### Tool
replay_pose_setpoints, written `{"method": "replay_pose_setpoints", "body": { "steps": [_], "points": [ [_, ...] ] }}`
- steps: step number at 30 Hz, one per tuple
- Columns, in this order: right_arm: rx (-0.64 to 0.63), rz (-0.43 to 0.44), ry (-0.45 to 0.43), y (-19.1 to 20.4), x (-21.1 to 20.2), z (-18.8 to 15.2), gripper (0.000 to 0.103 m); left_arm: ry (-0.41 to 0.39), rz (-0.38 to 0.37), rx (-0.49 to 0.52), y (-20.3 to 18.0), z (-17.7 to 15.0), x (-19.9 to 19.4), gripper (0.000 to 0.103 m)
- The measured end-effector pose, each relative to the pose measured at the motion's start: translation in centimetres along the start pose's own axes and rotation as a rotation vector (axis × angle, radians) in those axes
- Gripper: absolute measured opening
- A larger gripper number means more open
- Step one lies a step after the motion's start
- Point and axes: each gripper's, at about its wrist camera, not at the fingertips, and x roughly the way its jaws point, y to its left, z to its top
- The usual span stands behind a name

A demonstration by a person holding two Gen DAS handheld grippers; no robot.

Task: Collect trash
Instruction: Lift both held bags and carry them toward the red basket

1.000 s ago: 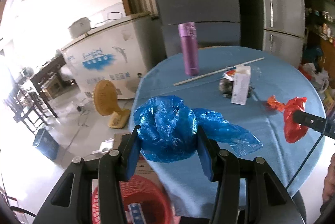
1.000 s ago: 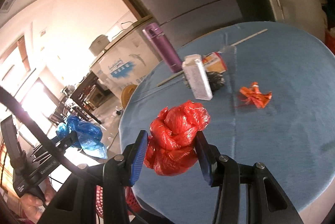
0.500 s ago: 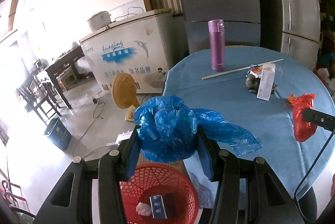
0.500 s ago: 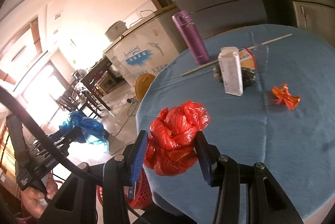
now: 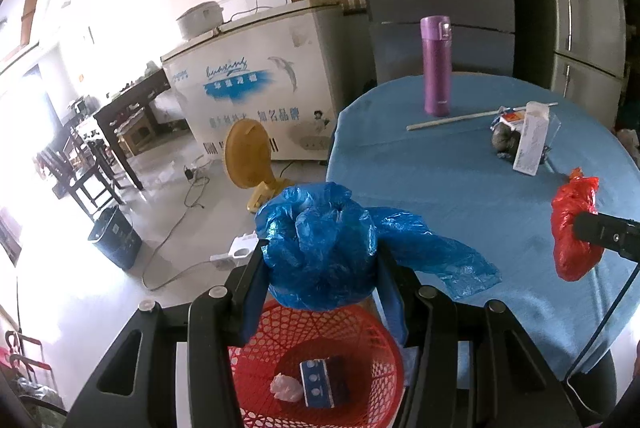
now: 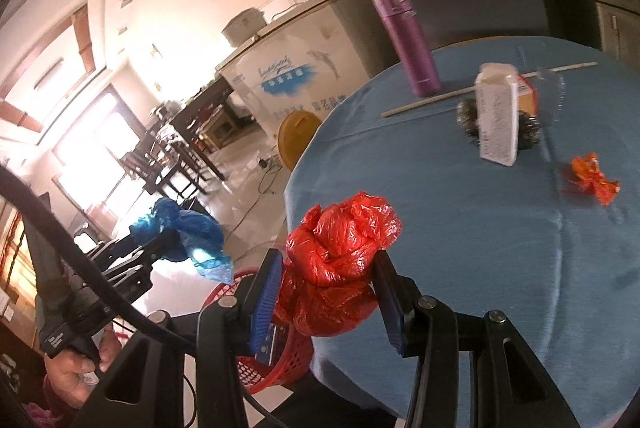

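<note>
My left gripper (image 5: 320, 292) is shut on a crumpled blue plastic bag (image 5: 320, 248), held just above the red mesh basket (image 5: 360, 324) on the floor by the round table. The basket holds a blue-and-white box (image 5: 320, 382) and a pale wad (image 5: 286, 388). My right gripper (image 6: 330, 302) is shut on a crumpled red plastic bag (image 6: 340, 260) over the table's left edge, with the basket (image 6: 288, 356) below it. The red bag (image 5: 572, 224) also shows at the right of the left wrist view, and the blue bag (image 6: 184, 228) at the left of the right wrist view.
On the blue tablecloth (image 6: 500, 228) lie an orange wrapper (image 6: 592, 179), a white carton (image 6: 498, 115) against a dark scrubber, a purple flask (image 6: 408, 39) and a long thin stick (image 6: 480, 87). A yellow fan (image 5: 248, 163), chest freezer (image 5: 256, 95) and dark bin (image 5: 116, 236) stand beyond.
Both grippers moved left off the table toward the basket. The basket came fully into the left wrist view beneath the blue bag. Both grips stayed the same.
</note>
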Motion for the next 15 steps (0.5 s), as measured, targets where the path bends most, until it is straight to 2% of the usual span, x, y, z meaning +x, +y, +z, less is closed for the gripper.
{"method": "replay_pose_setpoints", "body": {
  "steps": [15],
  "points": [
    [-0.097,0.058,0.084,4.3,5.0,-0.1,0.049,0.055,0.026,-0.046,2.6,-1.5,2.1,0.052]
  ]
}}
